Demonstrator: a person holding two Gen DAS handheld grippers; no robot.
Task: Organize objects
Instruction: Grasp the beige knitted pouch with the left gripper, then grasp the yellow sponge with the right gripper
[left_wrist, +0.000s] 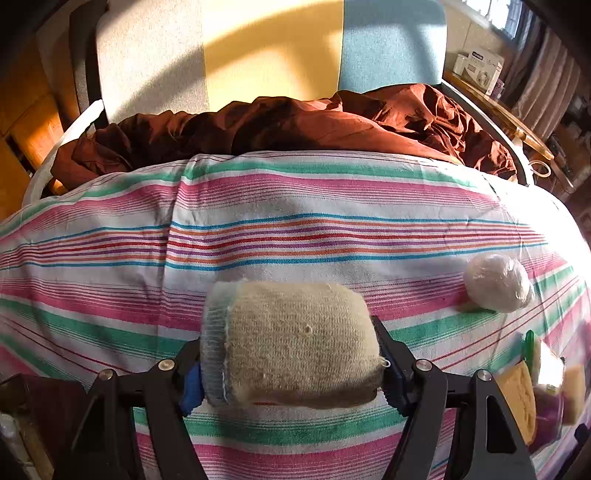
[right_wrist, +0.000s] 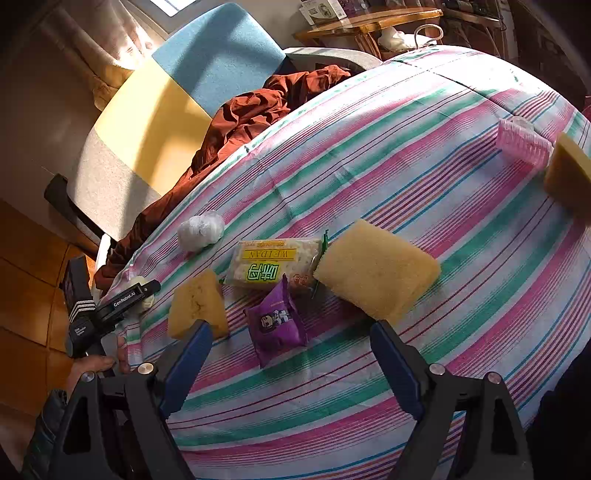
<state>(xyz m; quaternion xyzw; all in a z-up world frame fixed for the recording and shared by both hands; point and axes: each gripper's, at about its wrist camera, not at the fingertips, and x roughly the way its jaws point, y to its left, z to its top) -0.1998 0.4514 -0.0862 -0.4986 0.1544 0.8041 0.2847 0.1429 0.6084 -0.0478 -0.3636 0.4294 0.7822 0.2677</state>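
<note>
My left gripper (left_wrist: 291, 373) is shut on a rolled beige sock (left_wrist: 295, 343) with a grey cuff, just above the striped cloth (left_wrist: 258, 229). A white plastic-wrapped ball (left_wrist: 496, 282) lies to its right; it also shows in the right wrist view (right_wrist: 201, 229). My right gripper (right_wrist: 291, 354) is open and empty above a purple snack packet (right_wrist: 277, 323). Around it lie a yellow biscuit pack (right_wrist: 273, 264), a small sponge (right_wrist: 197, 304) and a large sponge (right_wrist: 376, 275). The left gripper (right_wrist: 142, 291) shows at the cloth's left edge.
A pink hair roller (right_wrist: 522, 142) and another sponge (right_wrist: 569, 173) lie at the far right. A rust-brown crumpled cloth (left_wrist: 295, 125) lies beyond the striped cloth, against a padded chair back (left_wrist: 273, 48). A wooden side table (right_wrist: 369, 22) with boxes stands behind.
</note>
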